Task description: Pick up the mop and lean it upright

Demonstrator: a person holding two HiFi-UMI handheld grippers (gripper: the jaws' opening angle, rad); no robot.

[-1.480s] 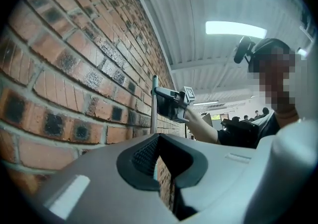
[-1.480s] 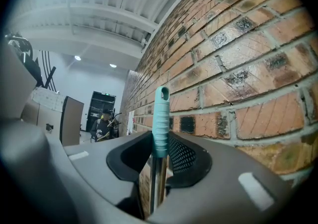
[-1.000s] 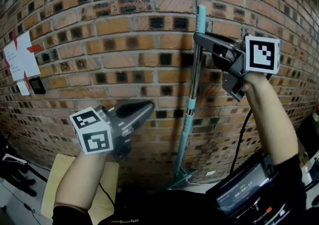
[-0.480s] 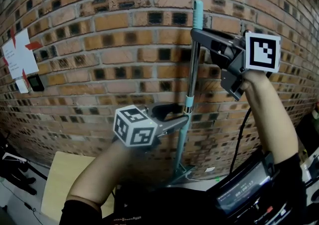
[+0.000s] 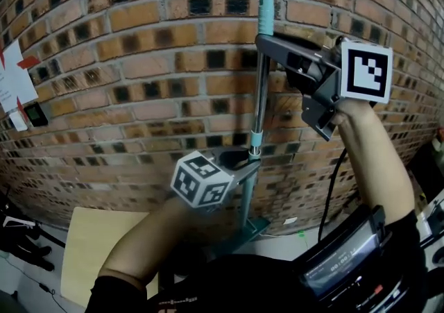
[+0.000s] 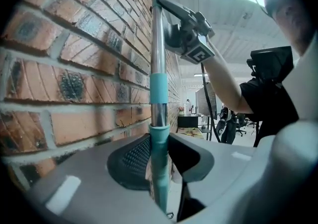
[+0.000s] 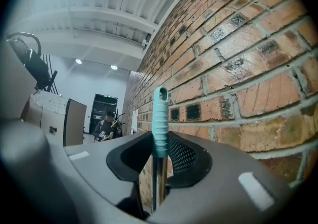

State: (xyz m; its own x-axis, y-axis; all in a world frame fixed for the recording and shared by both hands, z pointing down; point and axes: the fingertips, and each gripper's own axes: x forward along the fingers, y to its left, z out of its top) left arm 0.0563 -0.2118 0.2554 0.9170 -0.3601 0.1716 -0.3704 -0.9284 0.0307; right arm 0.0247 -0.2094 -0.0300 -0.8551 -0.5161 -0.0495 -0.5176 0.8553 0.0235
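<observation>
The mop stands upright against the brick wall, its teal top grip up and its head on the floor. My right gripper is shut on the pole just below the teal grip. Lower down, my left gripper has the pole at the teal collar between its jaws. They are closing and both pads touch the pole. In the left gripper view the right gripper shows high up on the pole.
Paper sheets hang on the wall at far left. A beige board lies on the floor at lower left. A black cable hangs by my right arm, above a device with a screen. A person stands far off.
My left gripper rose from the lower left to the pole, opened around it and closed on it. The right gripper has kept its hold near the top.
</observation>
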